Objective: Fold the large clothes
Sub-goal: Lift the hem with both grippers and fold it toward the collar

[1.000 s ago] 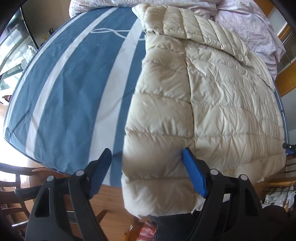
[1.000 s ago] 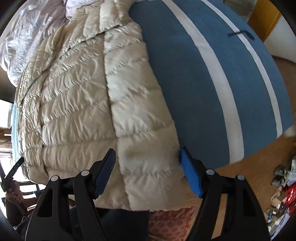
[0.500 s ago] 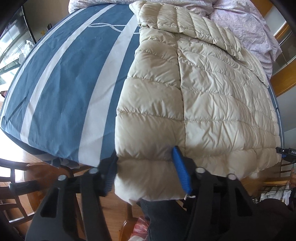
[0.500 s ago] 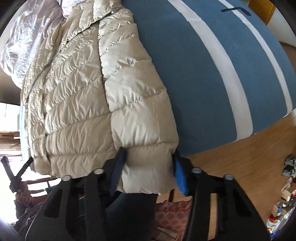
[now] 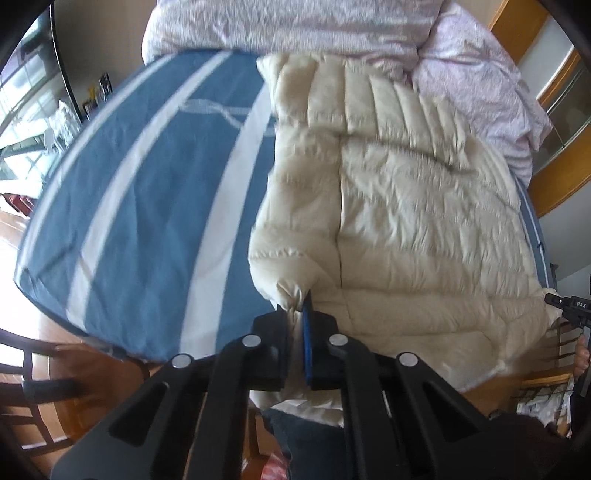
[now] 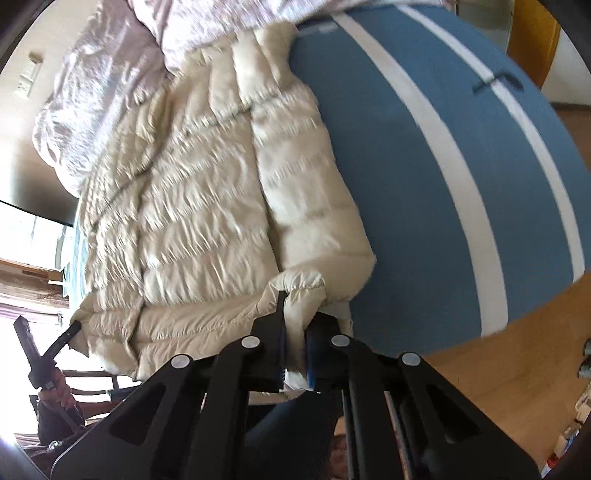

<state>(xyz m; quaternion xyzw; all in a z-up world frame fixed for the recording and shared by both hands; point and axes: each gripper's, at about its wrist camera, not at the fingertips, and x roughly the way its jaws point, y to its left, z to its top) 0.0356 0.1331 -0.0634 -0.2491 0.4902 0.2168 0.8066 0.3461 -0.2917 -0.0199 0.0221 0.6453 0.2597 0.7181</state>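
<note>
Puffy jacket (image 5: 424, 236) spread on the bed (image 5: 147, 206), hem hanging off the near edge. Left tongs (image 5: 297, 314) and right tongs (image 6: 293, 325) both clamped on hem corners. Light, squishy, slippery stuff, so best pinched deep at stitched seams.

A bunched corner of the cream puffer jacket (image 5: 406, 221) is pinched between the closed fingers of the left gripper (image 5: 297, 314). The jacket is spread over the right of the blue-and-white striped bed (image 5: 147, 206), a pink quilt (image 5: 369, 29) heaped at the far end.
</note>
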